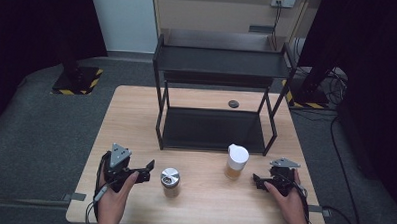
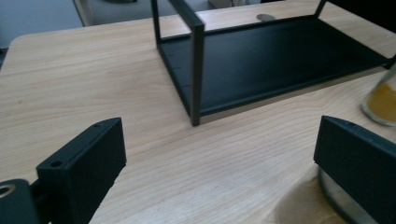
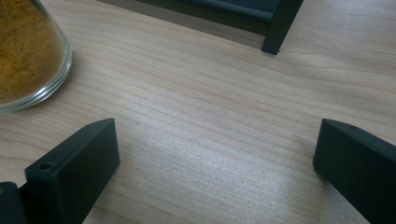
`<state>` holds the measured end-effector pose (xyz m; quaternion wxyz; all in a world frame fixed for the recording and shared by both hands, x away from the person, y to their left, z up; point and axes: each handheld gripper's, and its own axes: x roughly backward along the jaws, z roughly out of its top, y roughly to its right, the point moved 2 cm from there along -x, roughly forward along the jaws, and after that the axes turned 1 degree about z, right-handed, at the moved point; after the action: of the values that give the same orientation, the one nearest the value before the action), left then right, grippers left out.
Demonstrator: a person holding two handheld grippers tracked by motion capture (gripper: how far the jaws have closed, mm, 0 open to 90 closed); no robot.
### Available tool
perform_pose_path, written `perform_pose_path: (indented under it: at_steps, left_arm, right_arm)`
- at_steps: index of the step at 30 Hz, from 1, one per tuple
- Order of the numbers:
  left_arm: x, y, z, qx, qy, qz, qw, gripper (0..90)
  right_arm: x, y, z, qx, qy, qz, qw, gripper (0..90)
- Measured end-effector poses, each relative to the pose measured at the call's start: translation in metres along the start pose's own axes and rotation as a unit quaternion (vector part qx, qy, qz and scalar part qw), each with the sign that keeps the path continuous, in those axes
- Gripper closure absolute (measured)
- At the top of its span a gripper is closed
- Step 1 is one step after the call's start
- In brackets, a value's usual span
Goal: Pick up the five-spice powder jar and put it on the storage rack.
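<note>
Both jaws gape empty: square the left gripper [image 1: 149, 166] around the short metal-lidded jar [image 1: 170, 181] (right gripper [image 1: 255, 179] nears the white-capped glass jar [image 1: 236, 162]).

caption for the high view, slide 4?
Both open grippers, left gripper and right gripper, flank a steel-lidded jar and white-lidded spice jar before a black shelf rack.

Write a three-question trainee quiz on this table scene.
1. True or false: both jars stand on the rack.
2. Which jar is nearer the left gripper: A, the silver-lidded jar, or B, the white-lidded jar?
3. How do the right gripper's jaws stand?

Key: 1. False; both stand on the table in front of it. 2. A. 3. Open, holding nothing.
</note>
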<state>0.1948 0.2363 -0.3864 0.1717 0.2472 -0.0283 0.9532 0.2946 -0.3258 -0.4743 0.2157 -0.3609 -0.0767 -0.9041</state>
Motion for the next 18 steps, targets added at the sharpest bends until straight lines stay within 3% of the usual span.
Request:
perform_pose_path:
  at_steps: [18]
  left_arm:
    - [0.0,0.031,0.009,-0.045,-0.003,-0.036,0.9984,0.9]
  right_arm:
    - [0.0,0.001,0.0,0.001,0.0,0.002,1.0,1.5]
